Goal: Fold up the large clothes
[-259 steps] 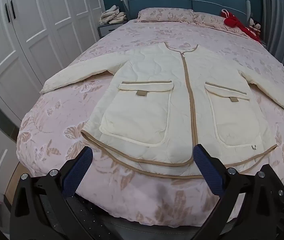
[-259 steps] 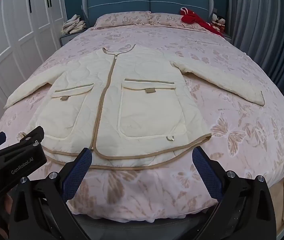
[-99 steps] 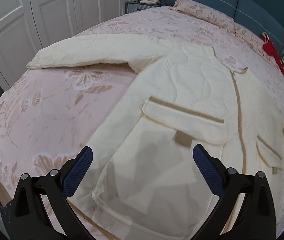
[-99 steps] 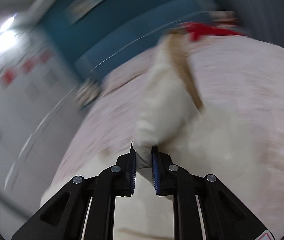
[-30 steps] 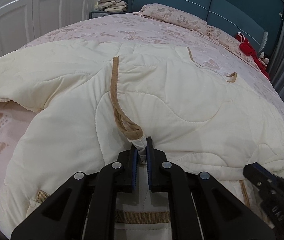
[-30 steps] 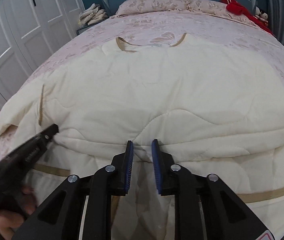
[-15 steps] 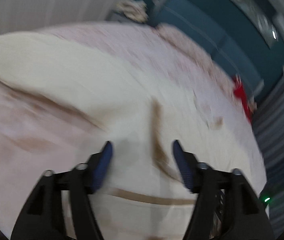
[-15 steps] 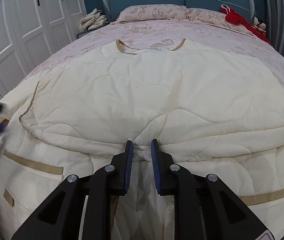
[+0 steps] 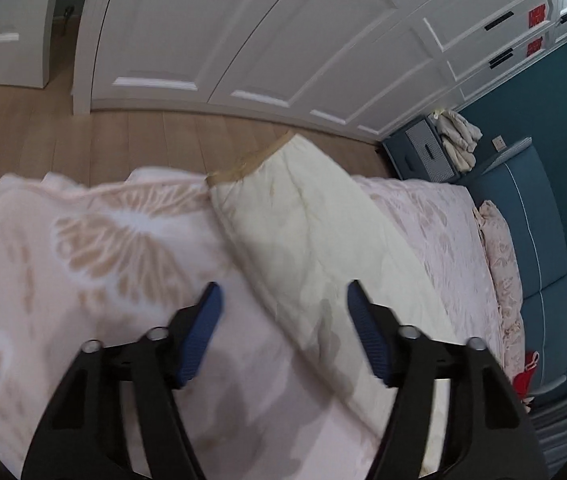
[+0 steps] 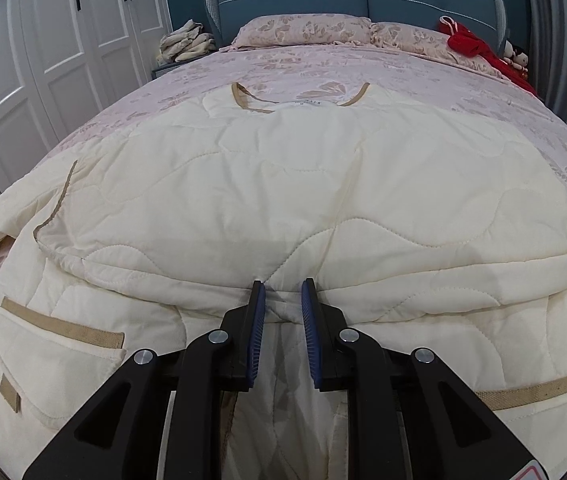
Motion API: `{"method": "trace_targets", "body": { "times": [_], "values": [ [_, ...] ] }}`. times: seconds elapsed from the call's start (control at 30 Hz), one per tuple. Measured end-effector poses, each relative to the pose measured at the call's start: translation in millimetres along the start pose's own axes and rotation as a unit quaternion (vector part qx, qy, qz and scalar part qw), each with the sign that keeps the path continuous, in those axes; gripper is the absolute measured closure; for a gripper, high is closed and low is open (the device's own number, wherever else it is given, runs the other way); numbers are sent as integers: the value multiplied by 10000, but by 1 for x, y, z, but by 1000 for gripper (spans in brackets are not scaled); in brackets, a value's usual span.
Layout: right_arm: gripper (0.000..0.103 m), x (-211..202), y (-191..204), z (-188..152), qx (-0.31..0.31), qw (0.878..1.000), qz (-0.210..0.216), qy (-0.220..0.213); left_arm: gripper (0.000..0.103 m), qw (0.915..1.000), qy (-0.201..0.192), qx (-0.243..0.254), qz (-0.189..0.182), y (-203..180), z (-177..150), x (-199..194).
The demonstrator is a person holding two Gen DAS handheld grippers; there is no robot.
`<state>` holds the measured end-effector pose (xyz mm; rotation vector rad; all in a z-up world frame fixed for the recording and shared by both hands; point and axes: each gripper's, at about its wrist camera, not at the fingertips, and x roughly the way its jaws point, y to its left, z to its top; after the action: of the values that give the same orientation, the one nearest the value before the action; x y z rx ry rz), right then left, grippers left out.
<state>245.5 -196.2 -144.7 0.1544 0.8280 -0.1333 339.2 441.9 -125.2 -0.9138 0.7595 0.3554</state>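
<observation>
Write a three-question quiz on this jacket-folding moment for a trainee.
1. True or false: the left claw is clamped on the sleeve.
2. Multiple choice: what does the right claw grip?
A. a pillow
B. the folded edge of the jacket
C. a red garment
3. Short answer: what colour is the neckline trim on the jacket?

Key:
1. False. Its jaws stand wide open above the sleeve.
2. B
3. Tan
</observation>
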Motion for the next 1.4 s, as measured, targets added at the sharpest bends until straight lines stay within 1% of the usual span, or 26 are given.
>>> {"method": "trace_targets", "body": {
  "times": [0.07, 0.13, 0.2, 0.3, 0.4, 0.43, 0.47, 0.5, 0.53, 0.57, 0.6, 0.63, 0.67, 0.7, 0.73, 0.77, 0.83, 0.87, 0.9, 0.93, 0.97, 1.0, 1.07, 1.17, 1.27, 1.4],
  "values": [
    [86, 0, 0, 0, 13, 10000, 10, -10, 91, 9998, 195, 22, -3, -11, 2, 10],
    [86, 1, 0, 0, 16, 10000, 7, -20, 95, 9997, 190, 115, -111, -28, 4, 8],
    [86, 1, 0, -1, 22, 10000, 5, -35, 97, 9981, 54, 538, -300, -62, 0, -7],
    [86, 0, -1, 0, 61, 10000, 46, -38, 97, 9861, -126, 1460, -786, -144, -18, -44],
    [86, -3, -2, 2, 108, 9999, 70, -25, 97, 9592, -158, 2352, -1560, -240, -71, -92],
    [85, -10, -2, 5, 144, 9999, 17, -55, 97, 9470, -94, 2633, -1838, -271, -97, -107],
    [78, -19, -3, 6, 194, 9997, -82, -108, 97, 9329, 39, 2915, -2116, -302, -129, -121],
    [67, -38, -4, 6, 308, 9990, -176, -262, 97, 9222, 161, 3113, -2290, -321, -154, -129],
    [60, -55, -7, 3, 394, 9983, -109, -406, 97, 9072, 358, 3362, -2505, -345, -189, -138],
    [46, -75, -11, -2, 482, 9973, 36, -556, 96, 8971, 513, 3522, -2617, -357, -214, -144],
    [40, -89, -14, -7, 518, 9966, 113, -635, 95, 8808, 764, 3793, -2731, -375, -257, -148],
    [39, -109, -20, -15, 515, 9962, 116, -696, 91, 8679, 965, 3980, -2813, -385, -292, -149],
    [38, -125, -26, -22, 479, 9965, 58, -682, 74, 8562, 1188, 4134, -2860, -390, -330, -147],
    [36, -138, -33, -30, 435, 9972, 13, -611, 61, 8508, 1357, 4189, -2869, -390, -354, -142],
    [36, -148, -40, -36, 428, 9977, -39, -524, 36, 8479, 1526, 4174, -2890, -386, -377, -139],
    [35, -156, -48, -41, 454, 9979, -92, -460, 25, 8500, 1768, 4055, -2862, -375, -405, -128],
    [32, -169, -67, -49, 570, 9977, -149, -346, 25, 8575, 2064, 3835, -2739, -353, -429, -112],
    [31, -172, -76, -52, 661, 9973, -158, -281, 25, 8600, 2171, 3759, -2681, -344, -432, -107],
    [31, -174, -88, -52, 797, 9965, -157, -205, 25, 8661, 2316, 3604, -2575, -333, -432, -97],
    [31, -173, -95, -51, 888, 9958, -138, -173, 25, 8737, 2352, 3460, -2484, -322, -425, -89],
    [31, -171, -103, -49, 1012, 9947, -101, -155, 25, 8868, 2323, 3244, -2331, -308, -411, -81],
    [31, -167, -110, -45, 1144, 9933, -77, -145, 25, 8954, 2289, 3097, -2237, -299, -398, -76],
    [31, -153, -122, -34, 1358, 9907, -32, -96, 25, 9191, 2187, 2605, -1988, -278, -351, -56],
    [31, -130, -138, -8, 1719, 9848, 199, -131, 25, 9455, 1988, 1926, -1712, -244, -299, -41],
    [31, -102, -145, 17, 1895, 9815, 197, -174, 25, 9570, 1990, 1382, -1595, -224, -269, -21],
    [31, -68, -155, 39, 2174, 9759, 180, -114, 25, 9603, 2145, 651, -1663, -203, -257, -2]
  ]
}}
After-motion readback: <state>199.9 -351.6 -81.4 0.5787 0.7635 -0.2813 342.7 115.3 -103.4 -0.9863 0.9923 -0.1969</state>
